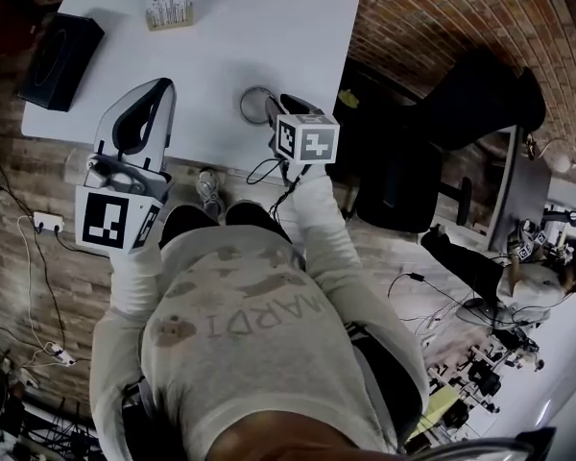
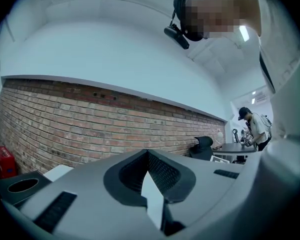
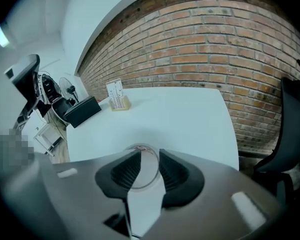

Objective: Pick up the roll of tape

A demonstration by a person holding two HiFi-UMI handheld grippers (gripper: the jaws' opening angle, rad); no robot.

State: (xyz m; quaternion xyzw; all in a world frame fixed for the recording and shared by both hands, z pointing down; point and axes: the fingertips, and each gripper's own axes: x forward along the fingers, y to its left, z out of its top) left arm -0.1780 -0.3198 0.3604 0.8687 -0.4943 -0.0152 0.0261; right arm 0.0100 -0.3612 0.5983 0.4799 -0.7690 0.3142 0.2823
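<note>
- The grey right tongs [image 3: 150,152] are released: the ribbed jaws stand apart, tips low over the white desk [image 3: 180,119], with nothing clamped.
- The clear, thin-walled ring of tape [image 3: 142,146] lies flat on the desk directly under the jaw tips. Part of its rim shows in the gap and the rest is hidden behind the left-hand jaw. Whether either jaw touches it cannot be told.
- Risk: if the jaws close off the wall, they would likely push the light ring across the smooth desk instead of gripping it.
- Risk: if they pinch only the top edge, the ring could tilt and drop out on the lift.
- Risk: if the tips press hard into the desk, the jaws may jam before they close.
- The grey left tongs [image 2: 147,153] are clenched and empty, well to the side of the right tongs and angled up toward the brick wall.
- A black box [image 3: 80,111] and a small card stand [image 3: 117,96] sit well beyond the right tongs and are unlikely to interfere.
</note>
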